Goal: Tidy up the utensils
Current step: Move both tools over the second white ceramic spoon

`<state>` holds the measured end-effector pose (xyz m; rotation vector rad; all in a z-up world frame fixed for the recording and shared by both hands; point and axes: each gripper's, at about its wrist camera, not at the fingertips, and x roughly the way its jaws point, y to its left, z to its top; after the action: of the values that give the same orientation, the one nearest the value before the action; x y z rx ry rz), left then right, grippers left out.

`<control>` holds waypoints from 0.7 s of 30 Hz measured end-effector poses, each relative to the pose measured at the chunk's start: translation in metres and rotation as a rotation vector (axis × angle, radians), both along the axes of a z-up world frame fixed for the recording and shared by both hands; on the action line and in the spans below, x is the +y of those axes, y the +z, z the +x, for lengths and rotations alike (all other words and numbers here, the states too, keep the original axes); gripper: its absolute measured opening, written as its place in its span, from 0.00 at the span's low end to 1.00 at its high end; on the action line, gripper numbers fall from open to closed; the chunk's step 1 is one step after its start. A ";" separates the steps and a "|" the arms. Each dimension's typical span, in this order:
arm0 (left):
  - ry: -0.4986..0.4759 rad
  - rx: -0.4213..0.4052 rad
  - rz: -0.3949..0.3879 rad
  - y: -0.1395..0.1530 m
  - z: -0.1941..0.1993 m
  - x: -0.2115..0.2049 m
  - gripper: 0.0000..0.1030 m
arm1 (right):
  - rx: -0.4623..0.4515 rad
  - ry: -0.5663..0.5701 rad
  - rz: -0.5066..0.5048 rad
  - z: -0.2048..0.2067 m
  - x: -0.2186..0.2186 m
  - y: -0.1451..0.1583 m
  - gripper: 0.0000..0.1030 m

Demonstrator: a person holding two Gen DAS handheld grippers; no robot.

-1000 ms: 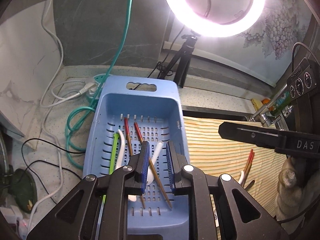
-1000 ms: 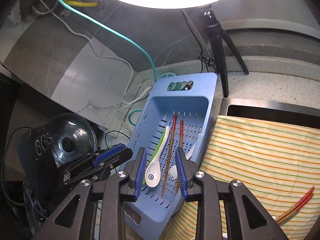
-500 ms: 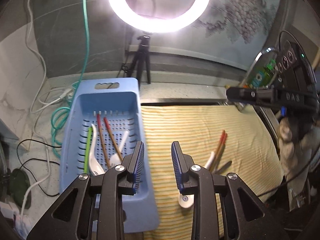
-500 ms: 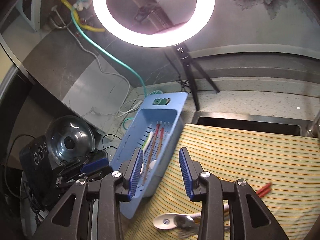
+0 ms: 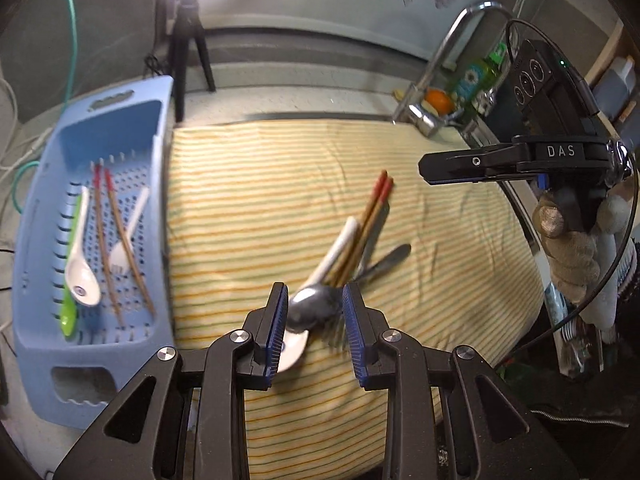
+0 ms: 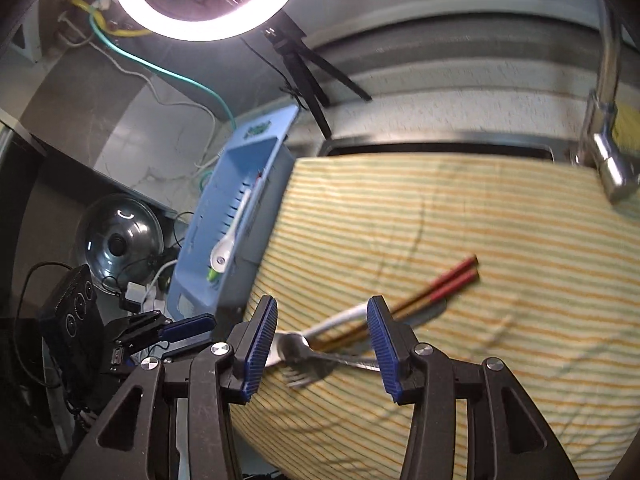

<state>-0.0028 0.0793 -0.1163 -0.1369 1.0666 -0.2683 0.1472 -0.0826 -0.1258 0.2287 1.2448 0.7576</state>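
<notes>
A pile of utensils lies on the striped cloth [image 5: 248,184]: a metal spoon [image 5: 316,306], a white spoon [image 5: 336,242], red-tipped chopsticks [image 5: 374,204] and a metal fork [image 6: 304,376]. My left gripper [image 5: 315,322] is open, its fingers on either side of the metal spoon's bowl. My right gripper [image 6: 322,344] is open above the same pile [image 6: 340,340]; it also shows in the left wrist view [image 5: 460,164] at right. The blue basket [image 5: 36,312] at left holds a white spoon [image 5: 80,268], a green utensil, a white fork and chopsticks.
A faucet [image 5: 432,80] and bottles stand behind the cloth at right. A ring light on a tripod [image 5: 188,40] stands at the back. Cables lie left of the basket. A glass lid [image 6: 120,236] sits far left.
Both grippers have swung right, from over the blue basket to over the utensil pile on the striped cloth, and come closer to it. Both stay open.
</notes>
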 end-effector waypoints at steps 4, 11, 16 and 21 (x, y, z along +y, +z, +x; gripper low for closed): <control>-0.002 0.021 0.025 -0.008 -0.006 -0.005 0.34 | 0.065 -0.009 0.023 -0.003 -0.002 -0.020 0.42; -0.032 0.052 0.153 -0.019 -0.024 -0.005 0.43 | 0.165 -0.013 0.055 0.002 0.014 -0.048 0.42; -0.044 0.069 0.190 -0.027 -0.024 -0.001 0.44 | 0.202 0.001 0.037 0.006 0.033 -0.062 0.42; -0.067 0.087 0.209 -0.036 -0.021 -0.005 0.44 | 0.222 -0.006 0.030 0.007 0.043 -0.073 0.41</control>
<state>-0.0240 0.0743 -0.1521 0.0754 1.1800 -0.2106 0.1546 -0.0392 -0.1985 0.3479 1.4423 0.7610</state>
